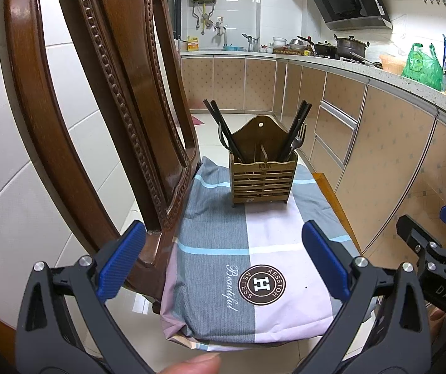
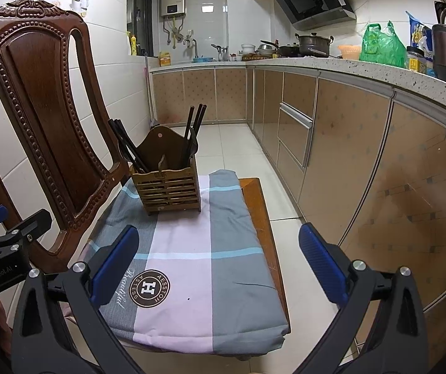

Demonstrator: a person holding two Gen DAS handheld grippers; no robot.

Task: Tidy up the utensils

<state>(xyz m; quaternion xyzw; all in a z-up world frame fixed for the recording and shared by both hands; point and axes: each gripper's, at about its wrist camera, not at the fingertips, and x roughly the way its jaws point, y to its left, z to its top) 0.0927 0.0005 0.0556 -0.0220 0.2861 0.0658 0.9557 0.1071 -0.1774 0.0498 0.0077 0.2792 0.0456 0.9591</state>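
Both claws wide apart, holding nothing: left claw (image 1: 223, 261), right claw (image 2: 218, 261). Straight ahead on the checked cloth (image 1: 273, 237), wooden holder (image 1: 263, 174) (chopsticks (image 1: 224, 131) and fork (image 1: 298, 141) inside).

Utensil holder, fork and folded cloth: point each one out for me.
Utensil holder (image 1: 262, 180), left wrist view, on its slatted front.
Fork (image 1: 298, 138), left wrist view, on its tines and neck, right compartment.
Folded cloth (image 2: 185, 243), right wrist view, on its pale middle panel.
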